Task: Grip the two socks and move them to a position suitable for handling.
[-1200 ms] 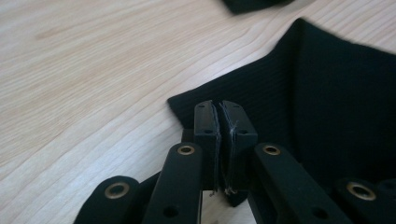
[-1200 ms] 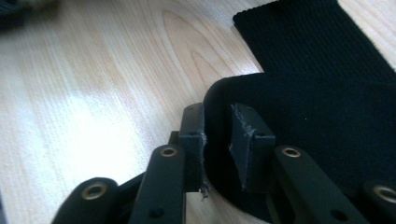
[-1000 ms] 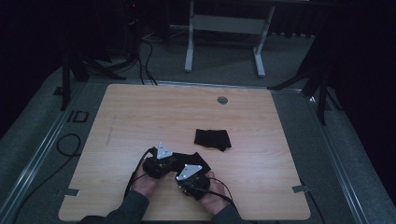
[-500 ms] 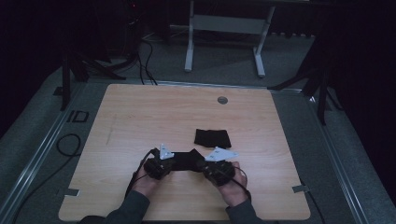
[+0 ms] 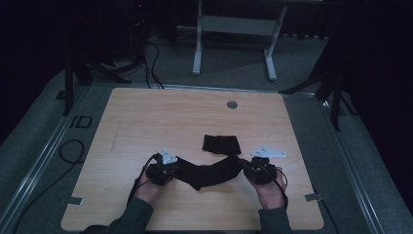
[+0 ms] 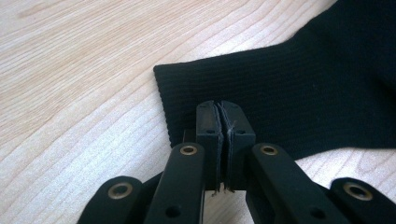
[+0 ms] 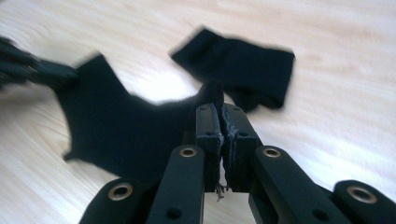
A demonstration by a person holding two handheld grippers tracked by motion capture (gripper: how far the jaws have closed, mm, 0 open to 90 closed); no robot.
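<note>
Room is pretty dark overall, most of the light lands on the table (image 5: 146, 122), which has a pale wood-grain top with rounded corners and a small round grommet (image 5: 232, 104) near the far edge. The table sits on a grey carpeted floor (image 5: 39, 146), with metal rails (image 5: 44, 156) running along both sides. A few black cables (image 5: 153, 58) snake across the floor behind the table, and another loops on the left side (image 5: 70, 151). Further back there's a light grey metal frame with two legs (image 5: 234, 34), looks like a desk base. Dark stand legs (image 5: 331, 83) sit at the back corners. Beyond that it's basically black.
</note>
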